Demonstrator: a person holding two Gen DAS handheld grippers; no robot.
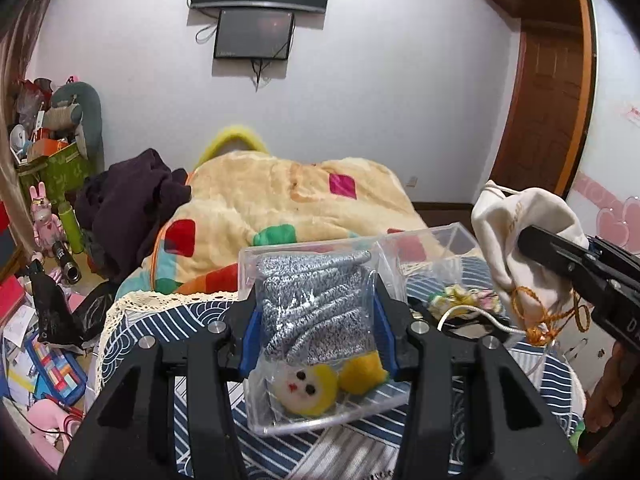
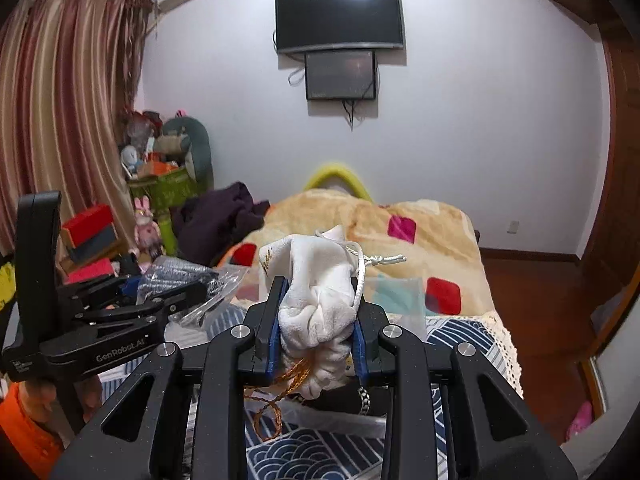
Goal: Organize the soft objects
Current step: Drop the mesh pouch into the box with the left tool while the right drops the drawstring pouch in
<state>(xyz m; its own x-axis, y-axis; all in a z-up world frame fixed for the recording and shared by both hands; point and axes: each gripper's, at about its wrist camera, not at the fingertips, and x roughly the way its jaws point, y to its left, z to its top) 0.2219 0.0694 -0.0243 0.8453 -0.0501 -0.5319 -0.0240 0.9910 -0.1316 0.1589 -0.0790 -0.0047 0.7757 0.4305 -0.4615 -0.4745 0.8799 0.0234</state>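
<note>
My left gripper (image 1: 316,316) is shut on a clear plastic bag of grey knit cloth (image 1: 316,300) and holds it over a clear plastic box (image 1: 436,240). A round yellow plush face (image 1: 306,390) lies in the box below it. My right gripper (image 2: 318,320) is shut on a white velvet drawstring pouch (image 2: 316,280) with an orange cord (image 2: 276,404), held above the blue wave-patterned cloth (image 2: 312,456). The pouch also shows in the left wrist view (image 1: 520,240), to the right of the box. The left gripper with its bag (image 2: 176,276) shows at the left of the right wrist view.
A bed with a beige patchwork blanket (image 1: 280,196) lies beyond the box. A dark purple garment (image 1: 128,204) lies on its left. Toys, boxes and clutter (image 1: 48,280) fill the floor at left. Small items and a white cable (image 1: 468,308) lie on the cloth.
</note>
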